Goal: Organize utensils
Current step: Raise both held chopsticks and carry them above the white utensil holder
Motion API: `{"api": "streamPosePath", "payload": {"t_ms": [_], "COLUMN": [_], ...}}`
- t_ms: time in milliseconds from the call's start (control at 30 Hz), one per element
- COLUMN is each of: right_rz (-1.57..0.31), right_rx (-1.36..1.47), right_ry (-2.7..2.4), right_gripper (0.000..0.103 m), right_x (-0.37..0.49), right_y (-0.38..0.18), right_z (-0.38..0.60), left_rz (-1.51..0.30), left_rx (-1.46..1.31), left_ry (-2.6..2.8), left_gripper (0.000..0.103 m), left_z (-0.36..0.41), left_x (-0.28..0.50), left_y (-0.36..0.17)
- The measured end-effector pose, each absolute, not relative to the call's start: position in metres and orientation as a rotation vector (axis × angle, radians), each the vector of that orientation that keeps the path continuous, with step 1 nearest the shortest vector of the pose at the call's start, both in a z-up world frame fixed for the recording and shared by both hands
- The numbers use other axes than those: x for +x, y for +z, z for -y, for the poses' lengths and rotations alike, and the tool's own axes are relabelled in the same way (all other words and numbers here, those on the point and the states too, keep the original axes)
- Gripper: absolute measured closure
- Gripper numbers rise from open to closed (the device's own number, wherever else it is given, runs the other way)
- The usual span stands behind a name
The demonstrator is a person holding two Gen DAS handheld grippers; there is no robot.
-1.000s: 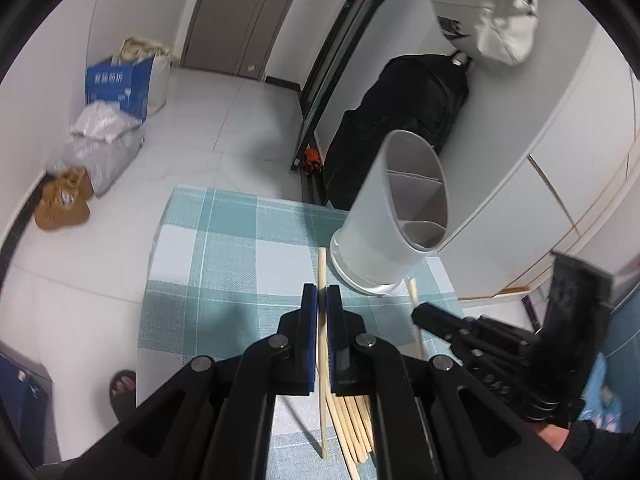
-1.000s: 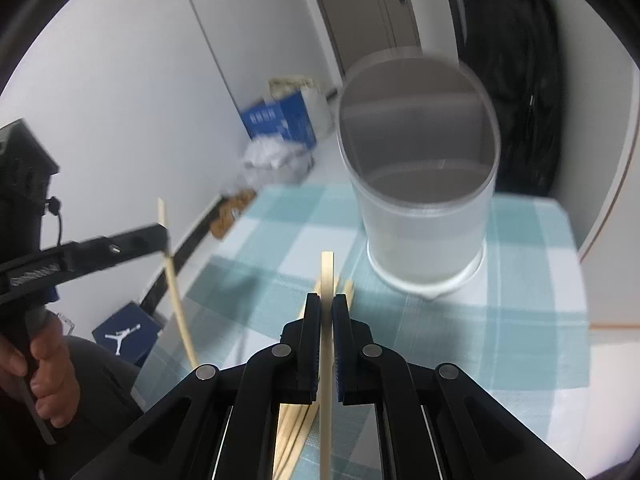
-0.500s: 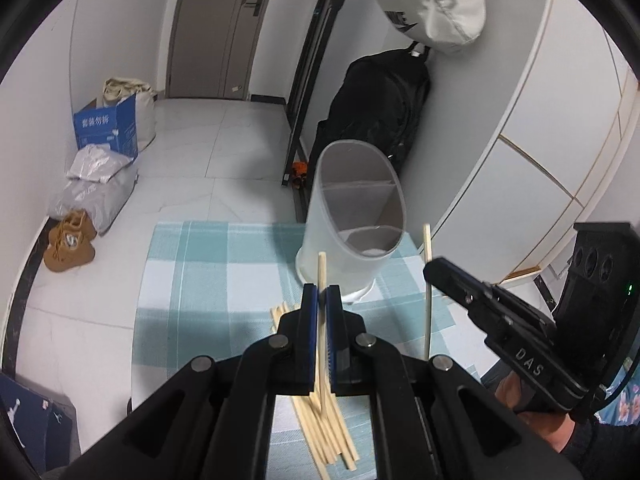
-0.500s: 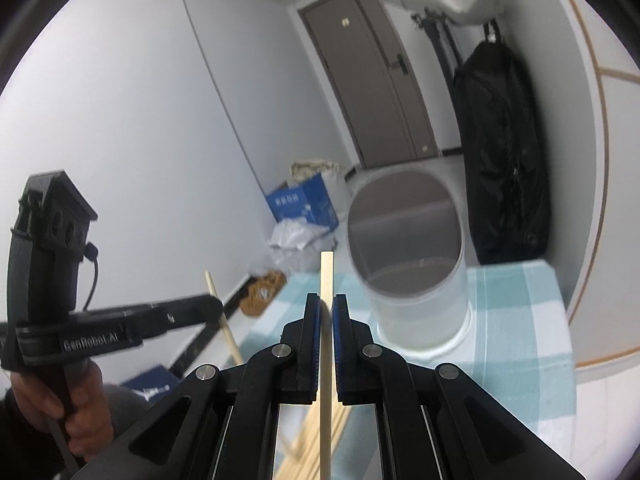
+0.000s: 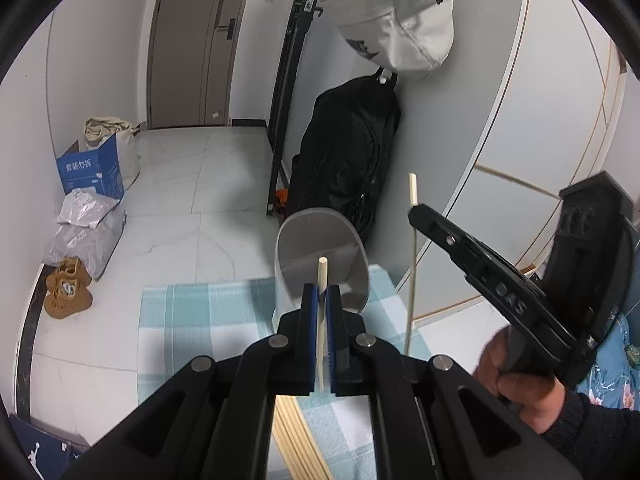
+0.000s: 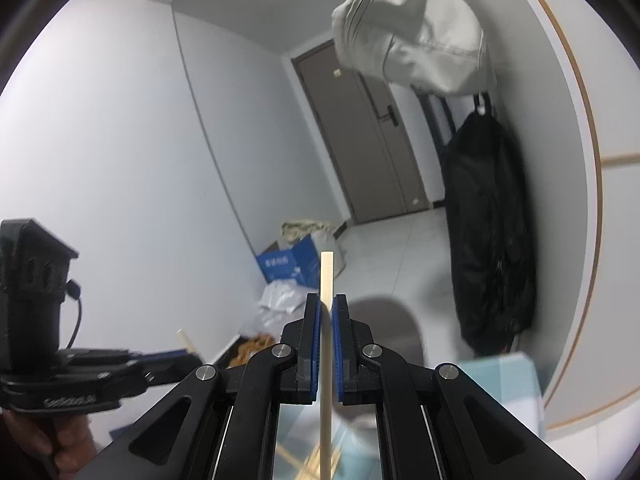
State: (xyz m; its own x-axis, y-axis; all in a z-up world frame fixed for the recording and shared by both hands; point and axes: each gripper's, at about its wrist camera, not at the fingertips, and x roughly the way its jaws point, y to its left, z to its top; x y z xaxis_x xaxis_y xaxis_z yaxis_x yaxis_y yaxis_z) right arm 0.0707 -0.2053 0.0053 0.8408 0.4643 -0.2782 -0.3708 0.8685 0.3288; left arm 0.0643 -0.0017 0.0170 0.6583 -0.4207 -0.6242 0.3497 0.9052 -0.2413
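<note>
Since 1 second ago we have lifted both chopsticks off the checked tablecloth (image 5: 192,320) above the grey utensil holder (image 5: 320,264), ready for dropping in. Our left gripper (image 5: 321,300) pinches 1 chopstick (image 5: 321,280); the right gripper (image 6: 327,312) pinches another (image 6: 326,280). Only the left view shows the spare chopsticks (image 5: 296,440) clearly.

A home entryway: a brown door (image 5: 188,40) with a handle lock, tan shoes (image 5: 67,288) on the tiled floor (image 5: 192,216), and bags (one white (image 5: 394,20), one black (image 5: 346,160)) hanging by built-in cabinets (image 5: 532,140).
</note>
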Motion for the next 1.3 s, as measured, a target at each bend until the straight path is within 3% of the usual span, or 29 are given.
{"api": "streamPosePath", "payload": {"t_ms": [500, 967, 1300], "right_rz": [-0.194, -0.206, -0.183], "right_rx": [0.252, 0.273, 0.158], "right_ry": [0.4, 0.374, 0.371], "right_gripper": [0.098, 0.098, 0.098], "right_x": [0.151, 0.21, 0.198], "right_y": [0.054, 0.019, -0.003], "right_z": [0.203, 0.198, 0.19], "left_rz": [-0.64, -0.654, -0.717], "left_rx": [-0.089, -0.09, -0.119], "left_ry": [-0.445, -0.434, -0.453], "left_gripper": [0.103, 0.103, 0.103], "left_z": [0.015, 0.017, 0.009], "left_x": [0.109, 0.161, 0.161], "left_y": [0.075, 0.051, 0.033]}}
